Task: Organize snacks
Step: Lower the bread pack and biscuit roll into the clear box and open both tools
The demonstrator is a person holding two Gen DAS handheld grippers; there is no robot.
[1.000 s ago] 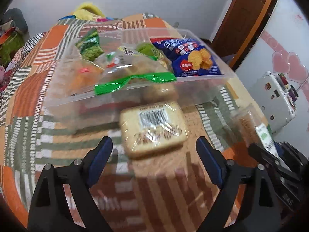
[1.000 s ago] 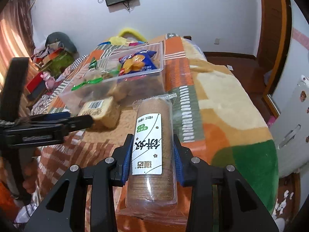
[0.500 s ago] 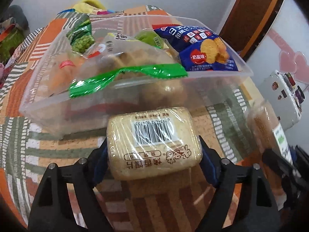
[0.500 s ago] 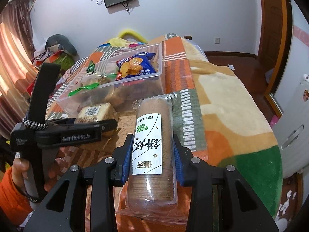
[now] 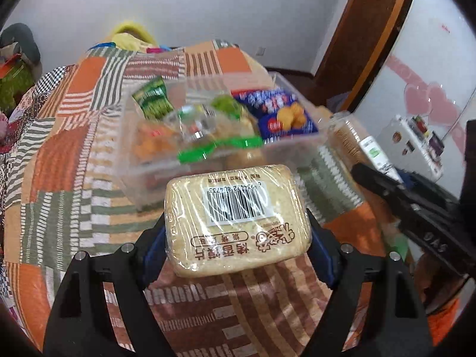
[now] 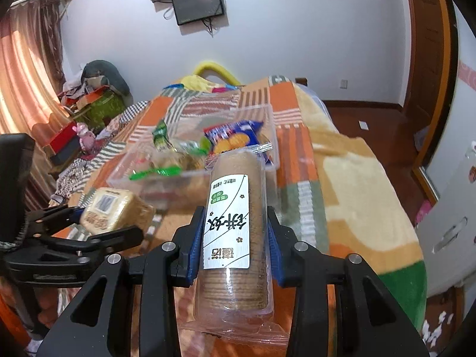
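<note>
My left gripper [image 5: 236,238] is shut on a wrapped toast-slice pack [image 5: 238,217] with a barcode label, held above the blanket. It also shows in the right wrist view [image 6: 114,212]. My right gripper [image 6: 232,238] is shut on a clear tube of round biscuits [image 6: 233,226] with a white label, lifted off the blanket; the tube shows in the left wrist view [image 5: 354,142]. Ahead of both stands a clear plastic bin [image 5: 142,172] holding several snack packs, among them a blue cracker bag [image 5: 279,116] and green packets [image 5: 153,98]. The bin also appears in the right wrist view [image 6: 190,178].
The bin sits on a bed with an orange, green and white patchwork blanket [image 5: 59,148]. A white cabinet [image 6: 446,223] stands to the right of the bed. Boxes and clutter [image 6: 89,110] lie at the far left. A wooden door [image 5: 366,38] is at the back right.
My left gripper moved forward, closed on the toast-slice pack and lifted it. My right gripper raised the biscuit tube off the blanket toward the bin.
</note>
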